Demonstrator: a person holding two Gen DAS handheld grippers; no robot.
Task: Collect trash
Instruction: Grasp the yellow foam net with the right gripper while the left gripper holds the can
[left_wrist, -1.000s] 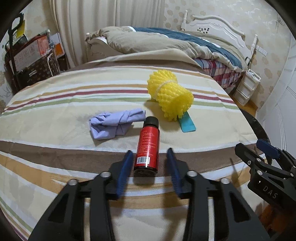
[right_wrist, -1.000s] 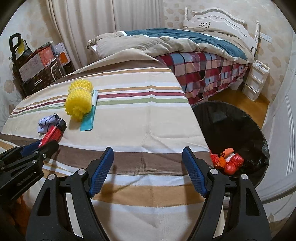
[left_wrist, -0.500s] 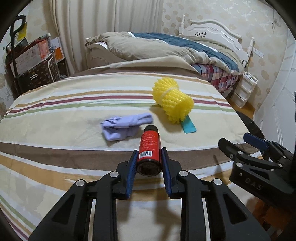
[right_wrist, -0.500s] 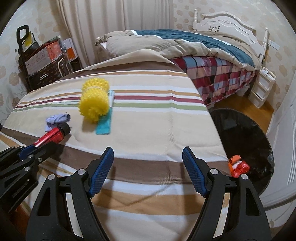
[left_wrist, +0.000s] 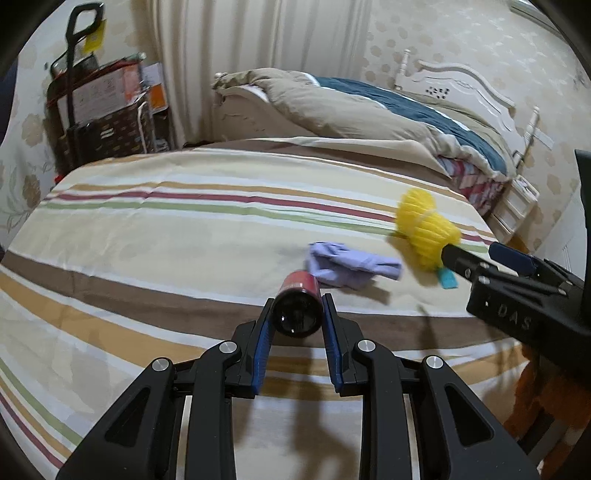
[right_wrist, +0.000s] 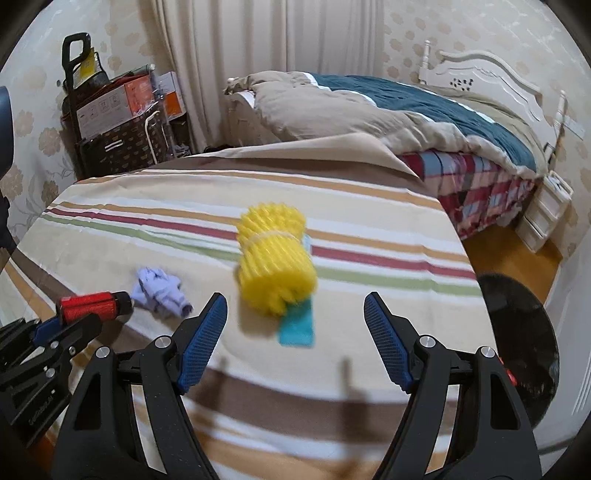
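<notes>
Two hand-held grippers are working over a striped counter (left_wrist: 155, 236). The left hand-held gripper (left_wrist: 296, 321) is clamping a red bottle (left_wrist: 297, 309) between its blue pads, which are pressing on the bottle's sides near its dark bottom end, with that end facing the camera. In the right wrist view the same red bottle (right_wrist: 94, 305) is sticking out past the left hand-held gripper (right_wrist: 55, 328) at the lower left edge, lifted clear of the cloth, its black cap pointing toward a crumpled purple glove (right_wrist: 160, 291).

The right hand-held gripper (right_wrist: 295, 325) is standing with its jaws wide apart and nothing between them. Just beyond its fingertips, slightly left of the gap's middle, a yellow foam net roll (right_wrist: 275, 258) is lying on the striped cloth, partly covering a small teal card (right_wrist: 297, 326) that is peeking out at its near end. The glove is lying to the left of the roll, apart from it.

A black trash bin (right_wrist: 521, 332) is standing on the floor off the counter's right edge. Behind the counter, a bed (right_wrist: 406, 122) with a rumpled beige and blue quilt is filling the back of the room.
</notes>
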